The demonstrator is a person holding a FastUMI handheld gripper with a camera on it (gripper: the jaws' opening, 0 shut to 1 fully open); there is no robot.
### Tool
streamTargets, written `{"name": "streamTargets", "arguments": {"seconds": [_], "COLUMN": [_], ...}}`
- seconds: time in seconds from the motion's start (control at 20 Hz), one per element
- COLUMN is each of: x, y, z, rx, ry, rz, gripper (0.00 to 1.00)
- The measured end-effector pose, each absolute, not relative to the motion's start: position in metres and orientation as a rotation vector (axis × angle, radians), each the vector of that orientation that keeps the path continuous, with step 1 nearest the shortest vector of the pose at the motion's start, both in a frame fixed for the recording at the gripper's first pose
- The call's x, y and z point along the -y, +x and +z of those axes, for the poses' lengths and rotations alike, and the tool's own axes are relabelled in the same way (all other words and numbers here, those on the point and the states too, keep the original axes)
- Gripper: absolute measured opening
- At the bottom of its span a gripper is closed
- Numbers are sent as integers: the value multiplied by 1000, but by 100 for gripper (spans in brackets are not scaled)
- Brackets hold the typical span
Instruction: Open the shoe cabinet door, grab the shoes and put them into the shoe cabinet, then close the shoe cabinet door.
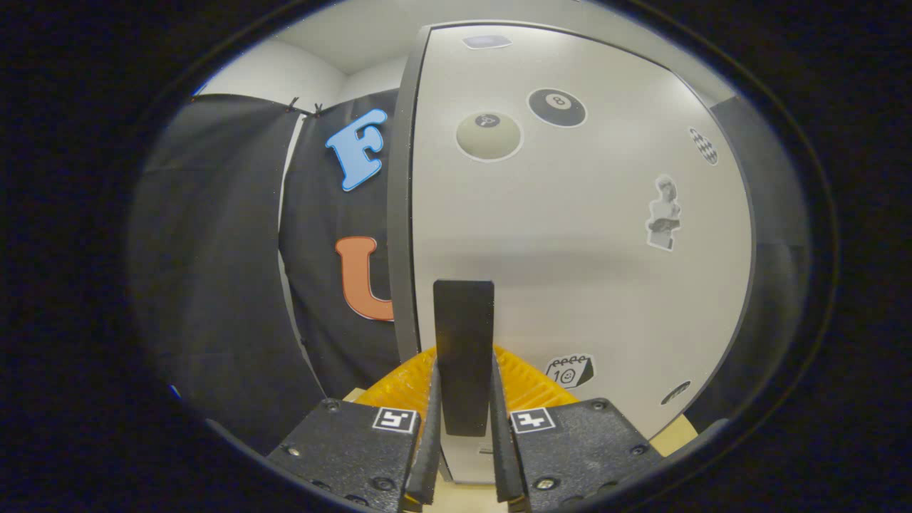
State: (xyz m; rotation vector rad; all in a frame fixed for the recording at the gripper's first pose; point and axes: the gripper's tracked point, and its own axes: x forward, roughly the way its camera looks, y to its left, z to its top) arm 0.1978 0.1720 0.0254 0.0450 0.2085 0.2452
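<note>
While fingers (463, 399) clamp the dark handle (464, 342), cabinet door (570, 249) close ahead (stickered) — left edge beside booth cloth (214, 285).

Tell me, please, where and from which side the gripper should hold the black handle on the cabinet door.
Grip the black handle across its narrow width, coming straight at the door's front. It is a flat upright bar standing off the panel, so both sides are free. The gripper already sits so, a finger against each side.

Pale wooden surface (677, 434) beneath the shoe cabinet (570, 249) (stickered door), cabinet directly on it.
</note>
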Motion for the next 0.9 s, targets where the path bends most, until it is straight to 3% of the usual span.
{"name": "streamTargets", "arguments": {"seconds": [0.9], "x": [-127], "y": [96], "z": [31], "rx": [-274], "ry": [76], "rz": [572], "gripper": [32]}}
